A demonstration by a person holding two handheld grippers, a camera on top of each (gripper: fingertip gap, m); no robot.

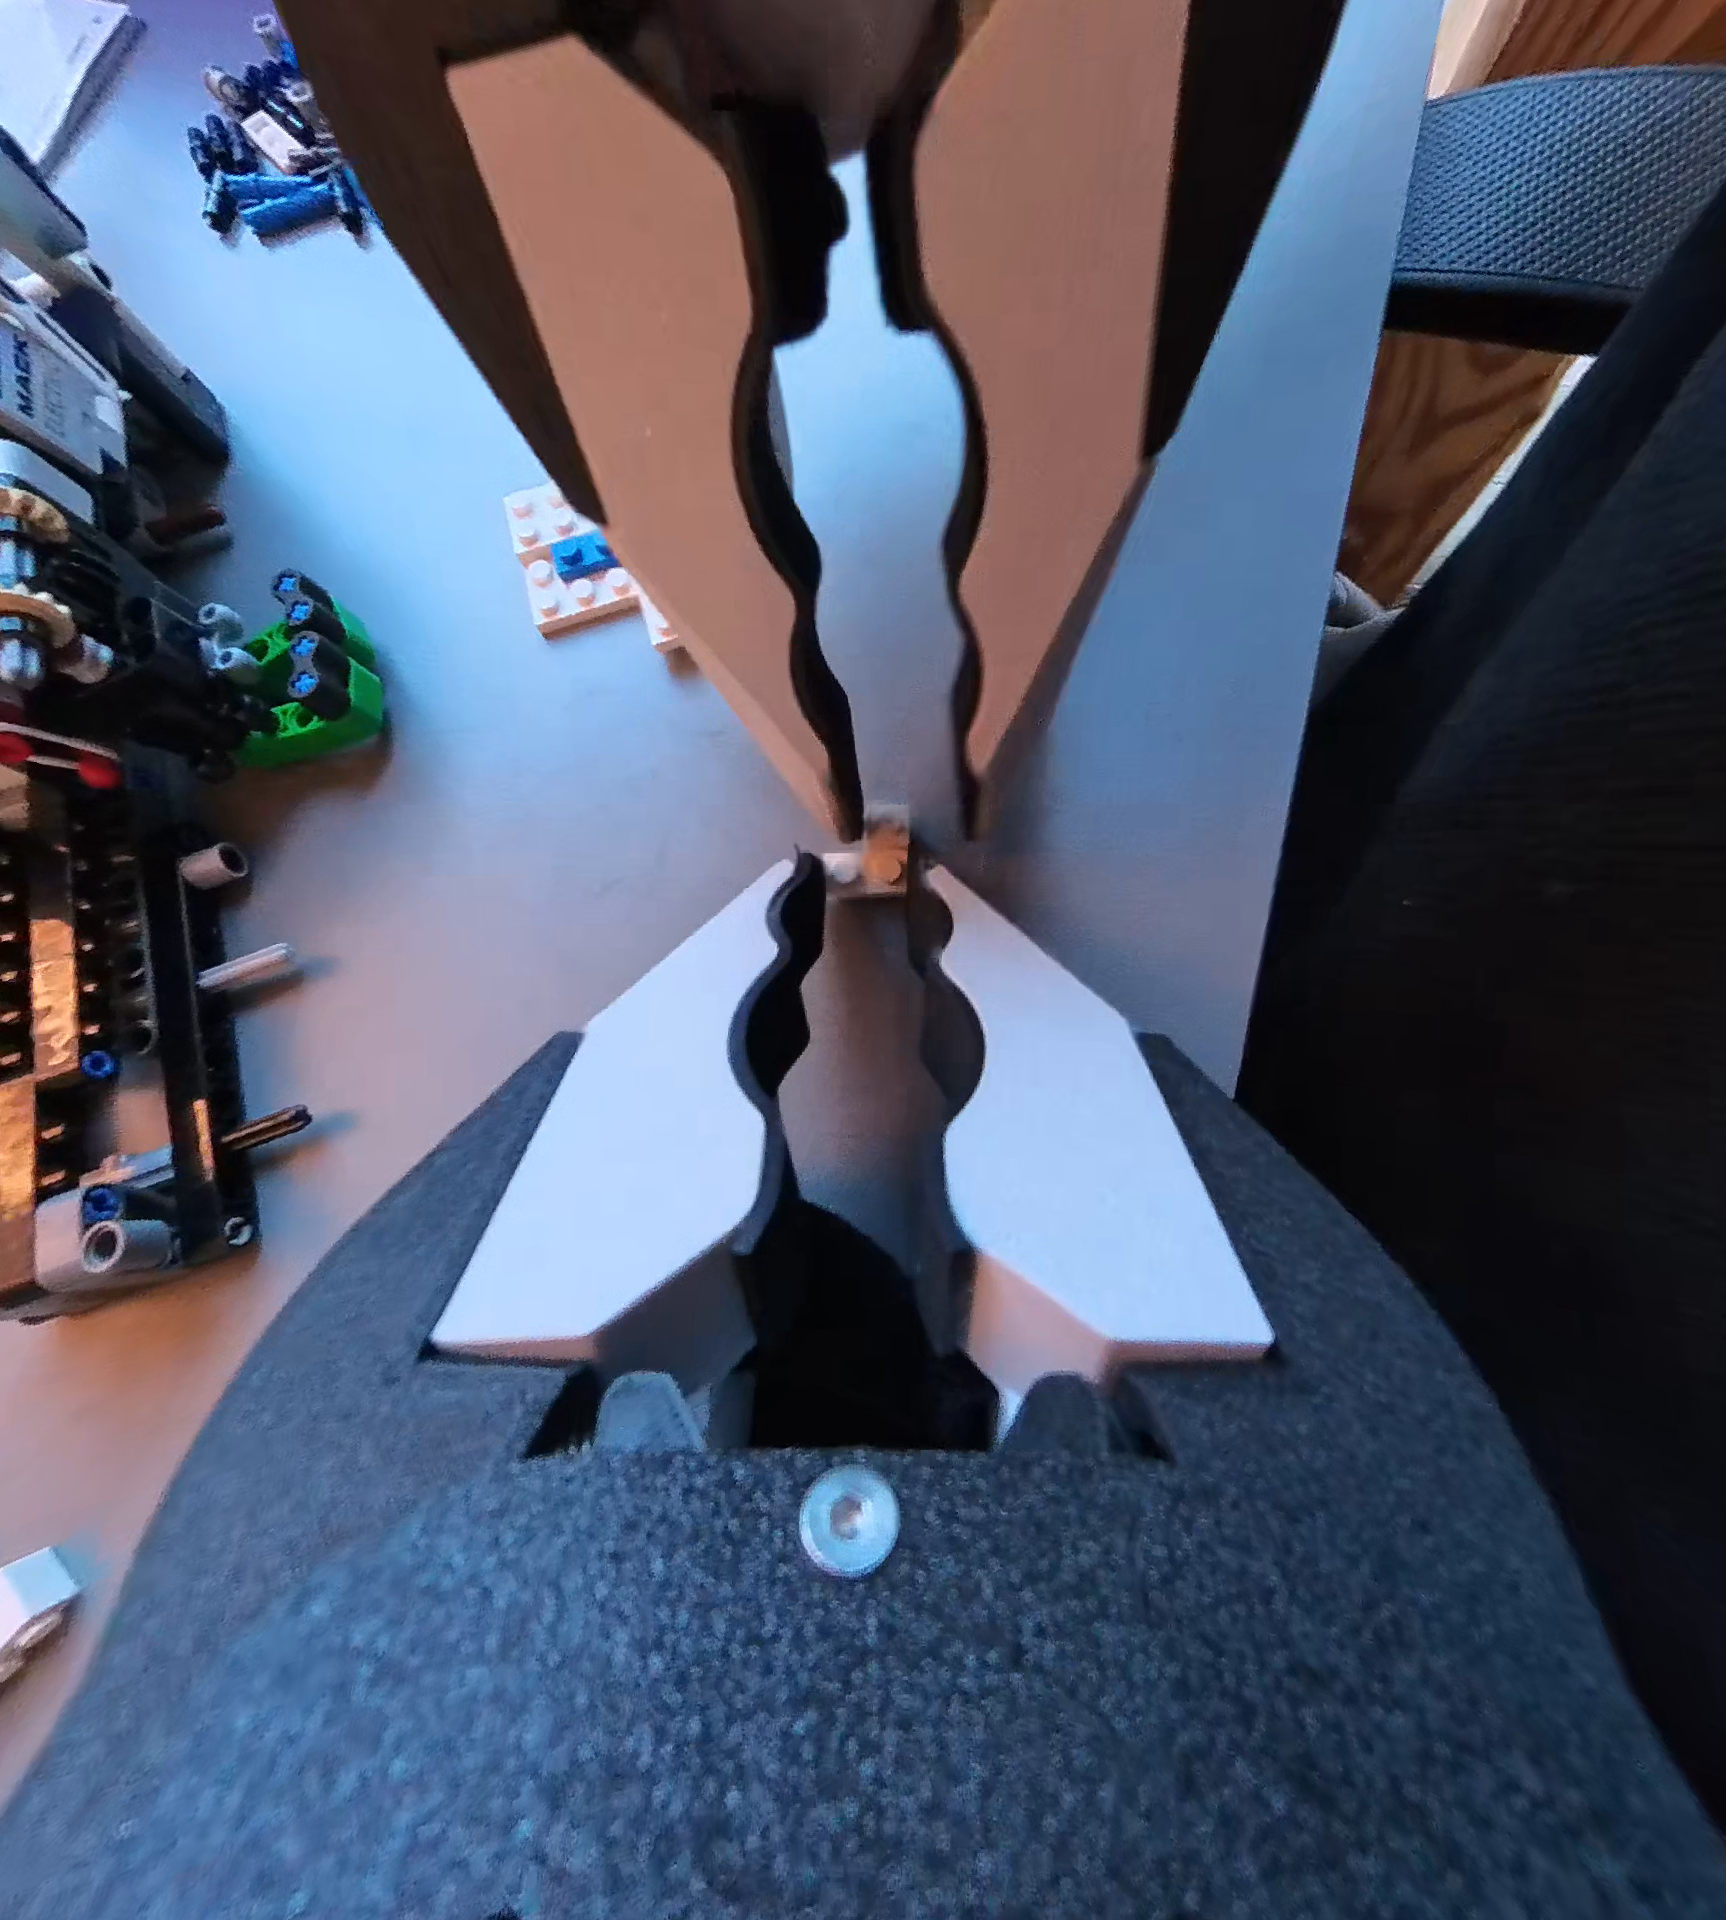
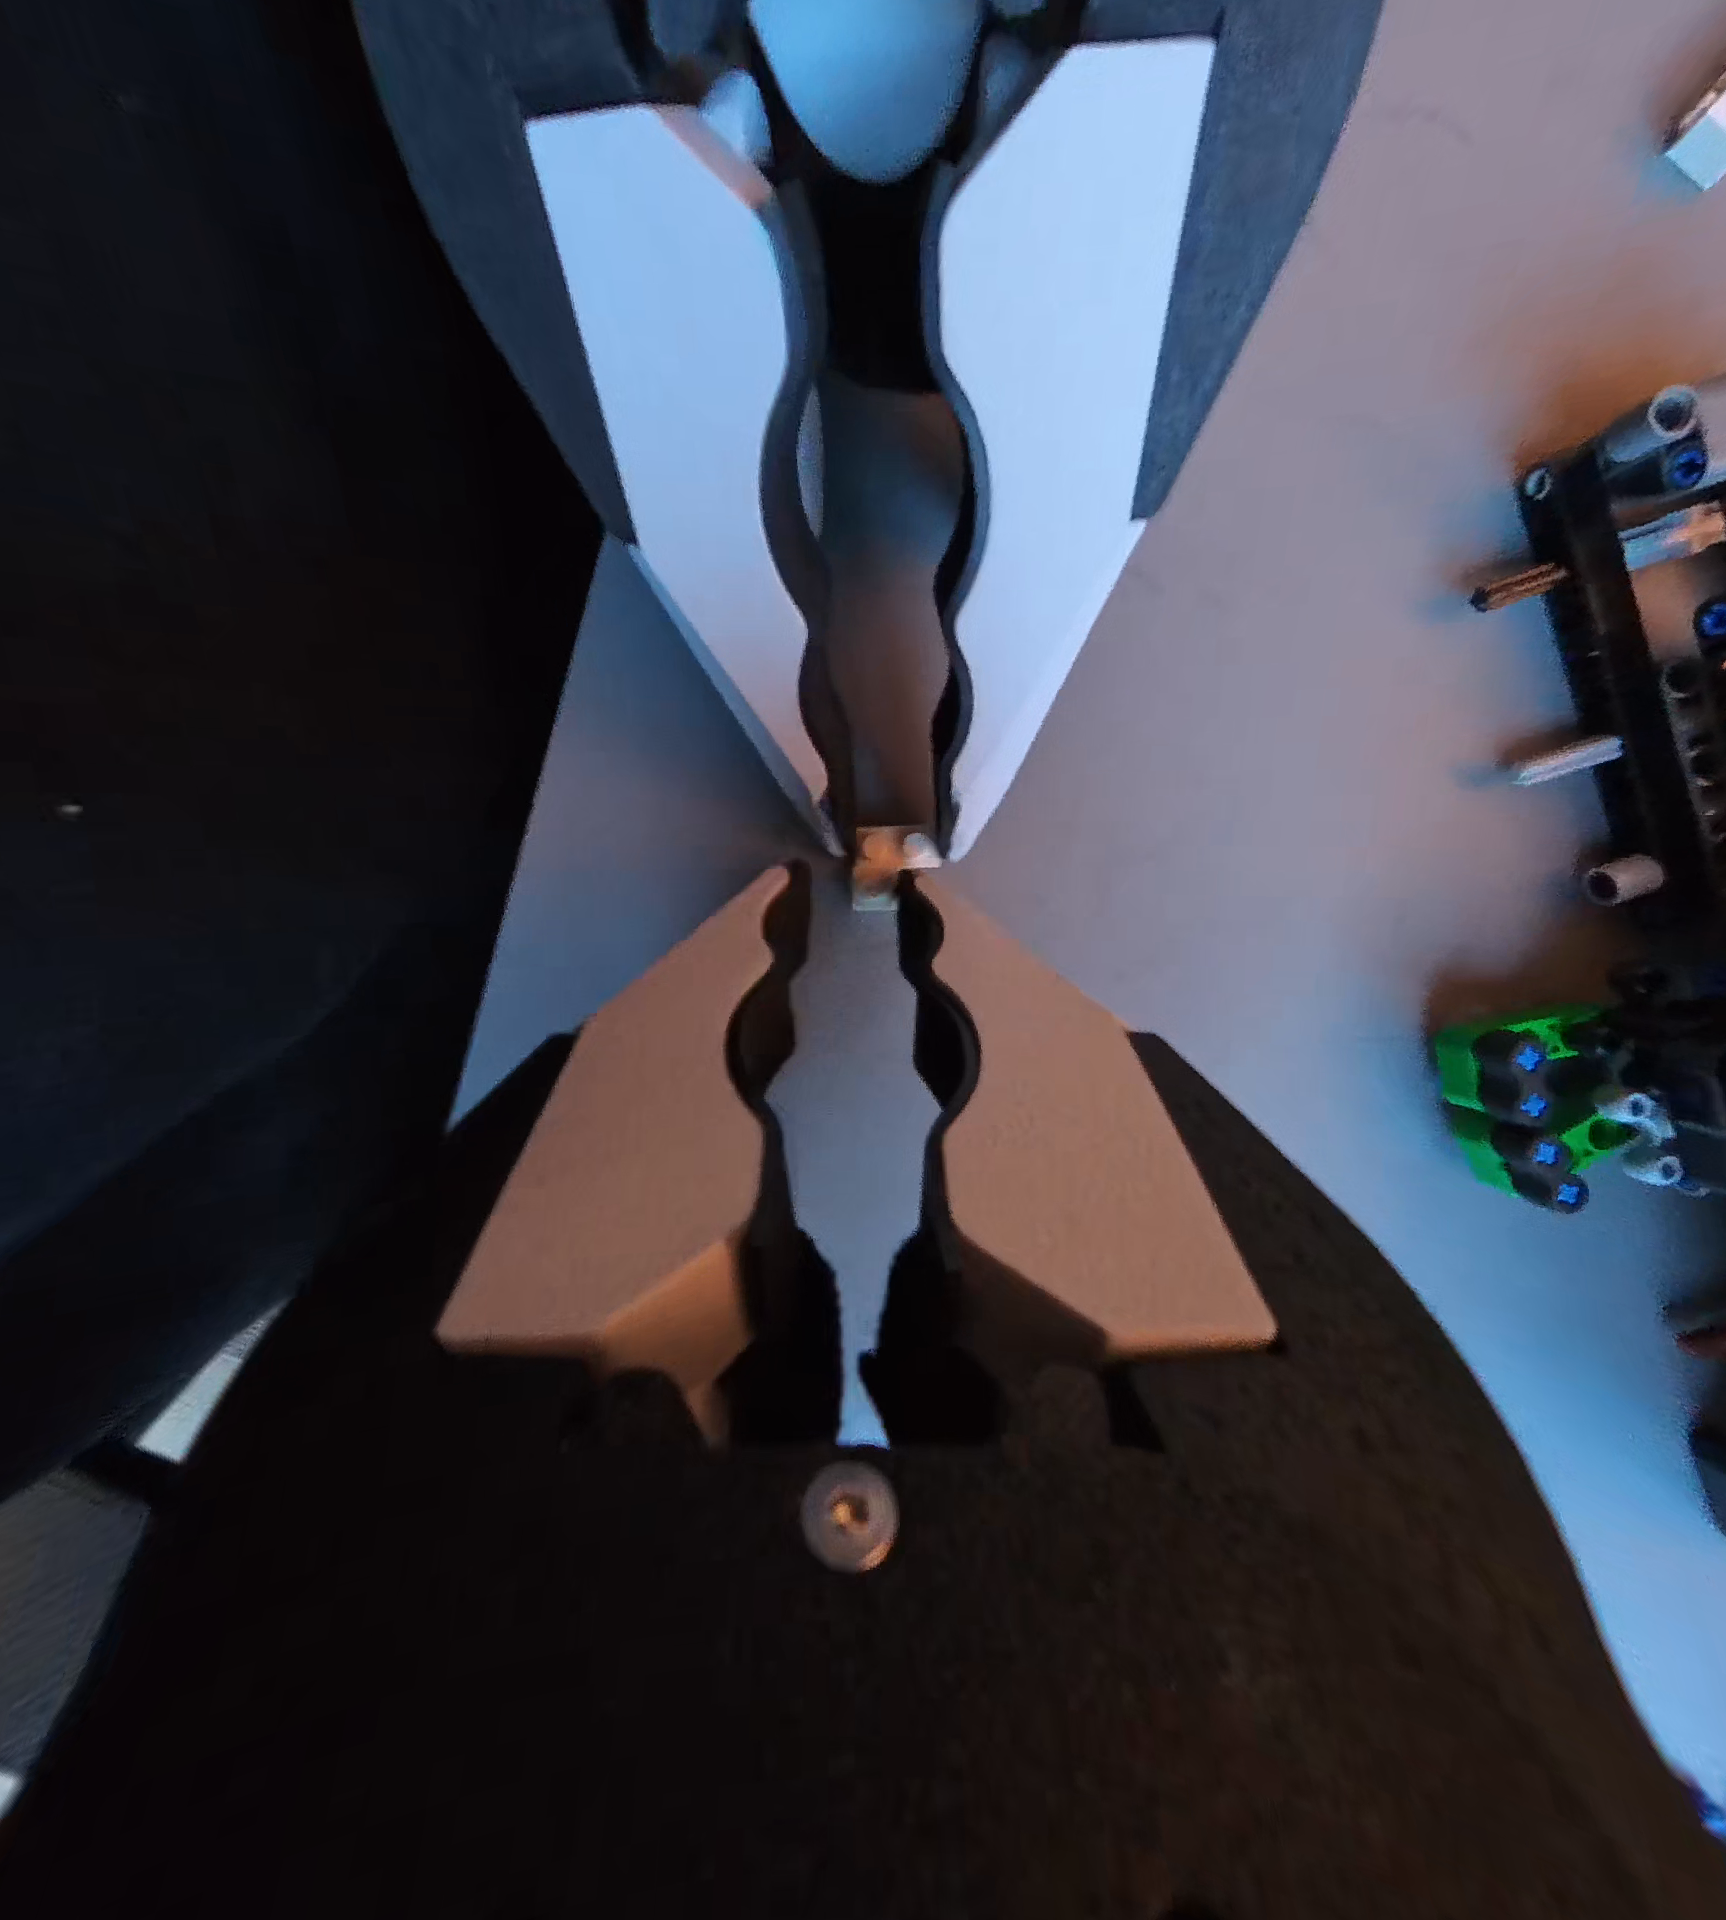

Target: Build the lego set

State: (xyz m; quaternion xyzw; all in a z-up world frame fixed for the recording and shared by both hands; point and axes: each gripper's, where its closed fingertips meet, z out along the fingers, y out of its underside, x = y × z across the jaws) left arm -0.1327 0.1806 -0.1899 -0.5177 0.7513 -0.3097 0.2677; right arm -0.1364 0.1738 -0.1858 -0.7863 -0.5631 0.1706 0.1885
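Two tools meet tip to tip over the worktop [image 1: 526, 831], and between them sits one small grey lego piece [image 1: 880, 860]. Your left tool [image 1: 864, 868] is clenched on its near end, and your right tool [image 2: 848, 883] pinches the same piece from the opposite side, so it hangs above the worktop near the edge. Off to your side lies the half-built black frame [image 1: 80, 987] with tan gears, a green block [image 1: 324, 675] touching it. You've also got a white plate [image 1: 568, 566] with a blue bit on it, and a pile of blue pins [image 1: 267, 187] farther away.
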